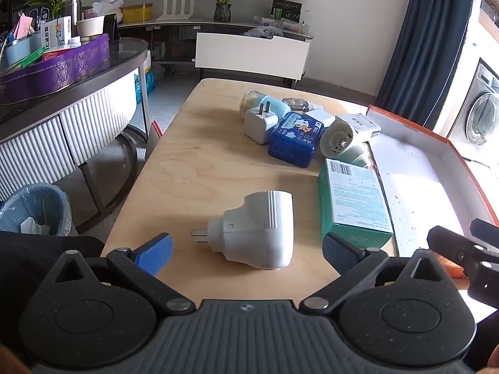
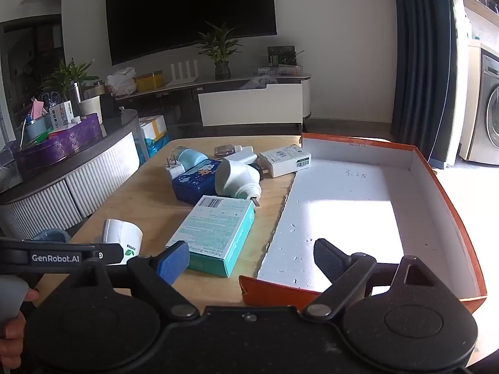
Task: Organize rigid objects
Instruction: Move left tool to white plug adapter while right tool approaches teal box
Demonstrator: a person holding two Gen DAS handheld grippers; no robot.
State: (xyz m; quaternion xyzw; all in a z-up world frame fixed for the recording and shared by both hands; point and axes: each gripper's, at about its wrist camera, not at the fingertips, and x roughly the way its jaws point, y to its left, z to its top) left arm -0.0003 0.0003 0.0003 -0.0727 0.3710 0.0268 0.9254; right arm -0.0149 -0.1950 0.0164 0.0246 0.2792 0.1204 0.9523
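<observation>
From my left gripper [image 1: 246, 249] the white plug-in device [image 1: 259, 227] lies dead ahead on the wooden table [image 1: 187, 168], resting on its side between the two pads with bare table showing on both flanks, so the jaws stand wide apart and clamp nothing. Its long axis runs across my line of sight: the metal prongs [image 1: 197, 236] point toward the blue pad [image 1: 156, 251] on the left, the rounded body toward the dark pad on the right. I judge a closing grip would therefore squeeze it end to end, prongs first, which looks poor; rolling the wrist to take the flat sides seems safer. My right gripper [image 2: 249, 260] is also spread open and empty, hovering over the near corner of the orange-walled tray [image 2: 449, 199], with the green box [image 2: 215, 230] just beside its blue pad. The left hand is plainly nearer the white device; the tray sits to its right, past the green box, so I expect a short carry across
</observation>
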